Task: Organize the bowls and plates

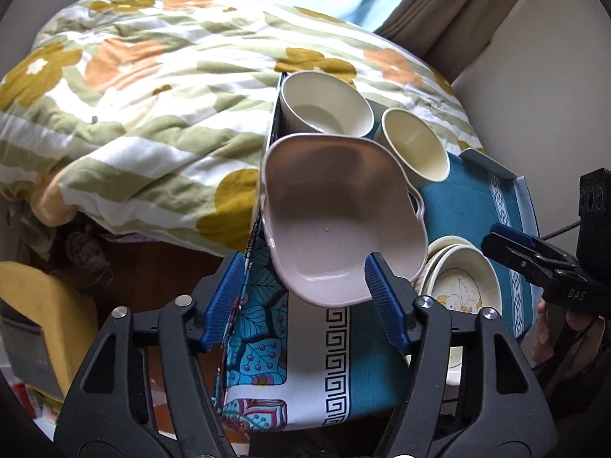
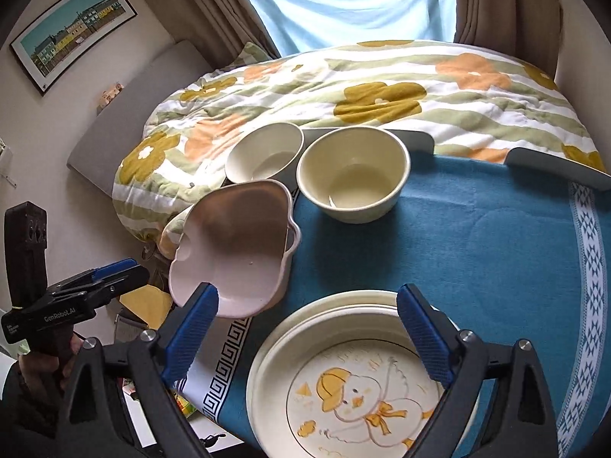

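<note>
left claw (image 1: 305,290): released, pink bowl (image 1: 336,217) tilted just ahead at tabletop's left edge
right claw (image 2: 309,328): released above duck plate (image 2: 355,393)

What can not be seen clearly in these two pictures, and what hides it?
- Pink dish: what props it at a tilt; its own body covers this in both views.
- Plate stack: the number of plates; only rims show, and the lower edge cuts it in the right wrist view.
- Far cream bowl: its base, behind the pink dish.
- Left tool: its opening, seen side-on.
</note>
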